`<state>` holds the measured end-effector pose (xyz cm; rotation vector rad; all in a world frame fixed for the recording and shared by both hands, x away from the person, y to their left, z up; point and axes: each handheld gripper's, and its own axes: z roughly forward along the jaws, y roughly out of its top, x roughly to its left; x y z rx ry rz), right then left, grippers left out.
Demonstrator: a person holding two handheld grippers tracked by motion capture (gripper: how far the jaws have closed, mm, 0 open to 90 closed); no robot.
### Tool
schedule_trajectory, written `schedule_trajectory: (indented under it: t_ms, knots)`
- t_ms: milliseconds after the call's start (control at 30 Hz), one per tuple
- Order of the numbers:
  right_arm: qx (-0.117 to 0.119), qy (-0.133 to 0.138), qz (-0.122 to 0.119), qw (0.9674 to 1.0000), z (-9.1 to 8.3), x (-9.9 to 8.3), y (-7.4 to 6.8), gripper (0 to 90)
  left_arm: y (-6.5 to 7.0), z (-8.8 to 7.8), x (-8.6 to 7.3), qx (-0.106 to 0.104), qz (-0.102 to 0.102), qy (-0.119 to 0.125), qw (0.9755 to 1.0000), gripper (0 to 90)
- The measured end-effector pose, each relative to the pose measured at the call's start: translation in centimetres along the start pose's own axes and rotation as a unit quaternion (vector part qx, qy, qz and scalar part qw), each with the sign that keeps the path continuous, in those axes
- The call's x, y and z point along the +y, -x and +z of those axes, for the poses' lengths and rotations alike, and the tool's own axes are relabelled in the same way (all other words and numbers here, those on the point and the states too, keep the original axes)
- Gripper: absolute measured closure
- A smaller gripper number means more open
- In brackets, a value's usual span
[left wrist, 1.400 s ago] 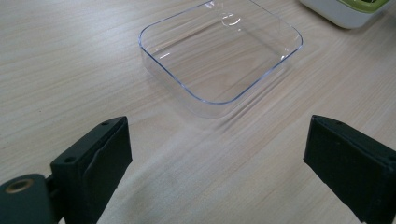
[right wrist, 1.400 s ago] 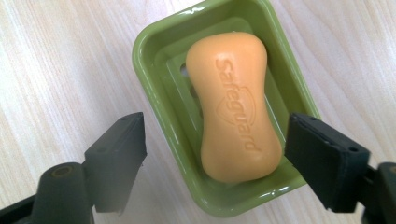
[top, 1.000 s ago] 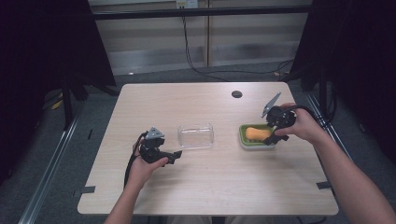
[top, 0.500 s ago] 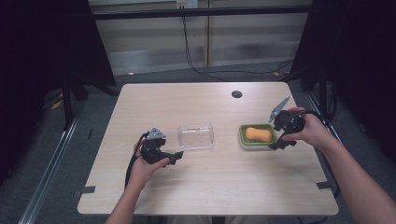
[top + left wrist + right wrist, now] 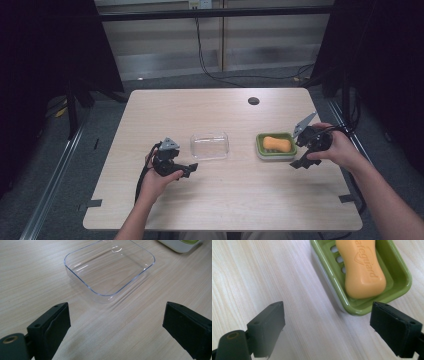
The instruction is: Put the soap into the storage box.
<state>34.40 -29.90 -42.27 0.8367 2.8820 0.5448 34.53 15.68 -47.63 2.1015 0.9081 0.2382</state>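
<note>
An orange bar of soap (image 5: 276, 144) (image 5: 362, 267) lies in a green soap dish (image 5: 260, 150) (image 5: 324, 260) at the table's right. My right gripper (image 5: 299, 150) (image 5: 328, 312) hovers just right of the dish. Its jaws have just been opening and now stand wide, with only bare table between them. A clear plastic tray (image 5: 209, 145) (image 5: 110, 267) lies empty at the table's middle. My left gripper (image 5: 189, 167) (image 5: 116, 315) rests on the table to the tray's near left, open and pointing at it, with nothing in its jaws.
The wooden table (image 5: 235, 200) has a round cable hole (image 5: 253, 101) at the back right. A corner of the soap dish (image 5: 180, 245) shows past the tray in the left gripper view. Dark floor and metal frames surround the table.
My right gripper has drawn back from over the soap dish, moving right and toward the person. The soap stays in the dish. The left hand has not moved.
</note>
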Motion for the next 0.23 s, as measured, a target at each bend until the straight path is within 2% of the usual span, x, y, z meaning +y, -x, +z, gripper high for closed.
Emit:
schedule_trajectory:
  t_ms: [167,233]
  knots:
    - [-0.004,0.015,0.005,0.9999,0.25,-0.76,-0.27,10.1,0.13,0.00,0.05,-0.003,0.002,0.002,1.0000,7.1]
    - [-0.008,0.023,0.015,0.9996,0.23,-1.13,-0.43,9.8,0.20,0.01,0.03,-0.009,0.000,0.003,1.0000,6.9]
